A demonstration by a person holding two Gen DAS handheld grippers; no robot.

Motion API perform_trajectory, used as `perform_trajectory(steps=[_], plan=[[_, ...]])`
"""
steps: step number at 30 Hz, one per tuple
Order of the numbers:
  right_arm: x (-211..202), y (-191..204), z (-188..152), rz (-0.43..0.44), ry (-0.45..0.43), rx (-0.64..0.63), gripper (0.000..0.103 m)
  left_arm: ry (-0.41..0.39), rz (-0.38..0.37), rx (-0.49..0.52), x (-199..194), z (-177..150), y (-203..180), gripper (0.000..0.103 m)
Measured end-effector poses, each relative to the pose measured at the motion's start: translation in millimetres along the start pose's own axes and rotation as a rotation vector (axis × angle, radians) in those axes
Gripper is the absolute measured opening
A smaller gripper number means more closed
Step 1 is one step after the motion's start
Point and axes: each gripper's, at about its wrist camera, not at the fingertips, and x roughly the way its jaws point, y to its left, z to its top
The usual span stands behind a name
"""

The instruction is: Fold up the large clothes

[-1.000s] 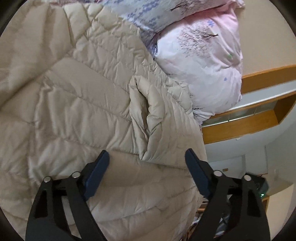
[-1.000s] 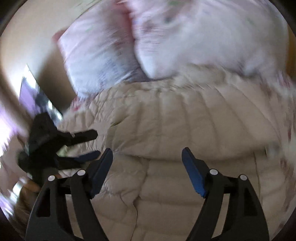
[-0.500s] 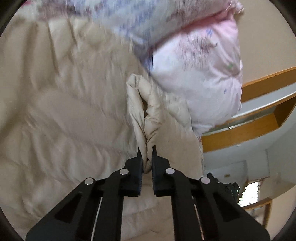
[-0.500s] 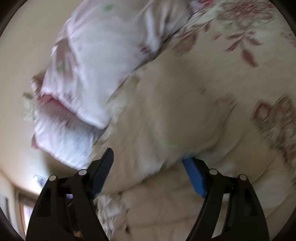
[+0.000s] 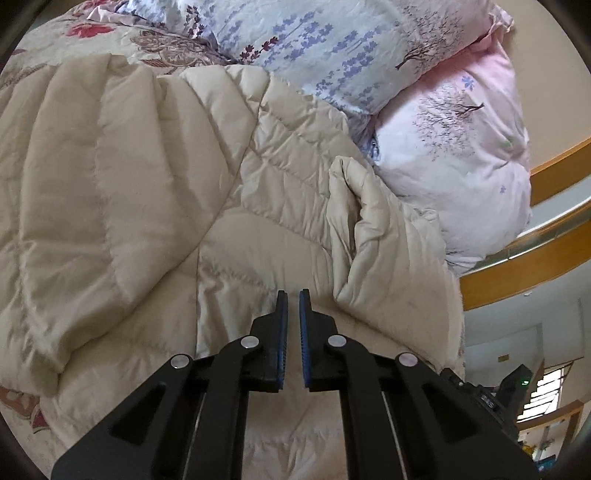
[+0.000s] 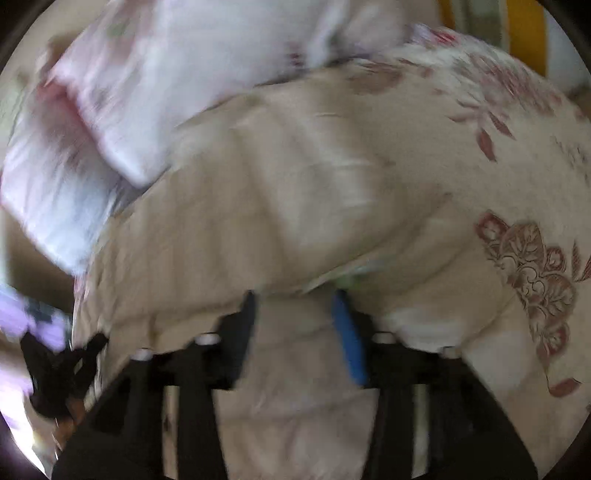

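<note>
Beige, puffy and stitched in slanting channels, the quilted jacket (image 5: 147,184) fills the left wrist view, spread out ahead of and under the left gripper (image 5: 293,295). These tongs stand nearly closed, with only a thin slit between the blue pads (image 5: 282,343), and no cloth shows in that slit. Just right of the tips a raised fold (image 5: 354,229) of the jacket stands up in a soft ridge, close to the tongs but not between them. Beyond the jacket, far ahead of the tips, lies a pale pillow with lilac sprigs (image 5: 332,48). A pink pillow with tree prints (image 5: 461,166) lies ahead and to the right, touching the jacket's edge. A flowered bedsheet (image 5: 110,33) shows ahead on the left. Wooden rails (image 5: 517,273) curve past on the right.

The right wrist view is blurred. The right gripper (image 6: 295,299) has just been closing, and its jaws stand about half apart with a bulge of the jacket (image 6: 277,184) between them. Whether the pads already press on that padding I cannot tell. A folded edge of the jacket lies across the tips. To the right of the tongs the cream bedsheet (image 6: 517,184) shows its red-brown leaf pattern, and the pink pillow (image 6: 147,92) lies ahead on the left.
</note>
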Motion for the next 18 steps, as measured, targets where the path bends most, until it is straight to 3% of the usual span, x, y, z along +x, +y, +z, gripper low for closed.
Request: perform_trajectory(steps=[2, 4, 5, 6, 10, 13, 16, 18], plan=[[-11, 34, -8, 0.018, -0.006, -0.128, 0.048, -0.027, -0.002, 0.022, -14, -4, 2, 0.009], [-14, 76, -13, 0.031, -0.041, -0.273, 0.048, -0.055, -0.016, 0.035, -34, -9, 7, 0.026], [-11, 98, -15, 0.025, -0.059, -0.348, 0.048, -0.067, -0.022, 0.034, -44, -12, 9, 0.047], [-4, 117, -16, 0.017, -0.07, -0.408, 0.048, -0.085, -0.028, 0.034, -55, -15, 13, 0.061], [42, 182, -20, -0.017, -0.056, -0.572, 0.045, -0.179, 0.003, 0.045, -112, -39, 43, 0.064], [78, 222, -27, -0.055, -0.053, -0.66, 0.045, -0.232, 0.076, 0.023, -144, -61, 72, 0.064], [114, 240, -41, -0.111, 0.048, -0.741, 0.046, -0.258, 0.153, -0.033, -167, -76, 100, 0.064], [122, 245, -45, -0.155, 0.033, -0.775, 0.046, -0.282, 0.182, -0.089, -180, -82, 121, 0.064]])
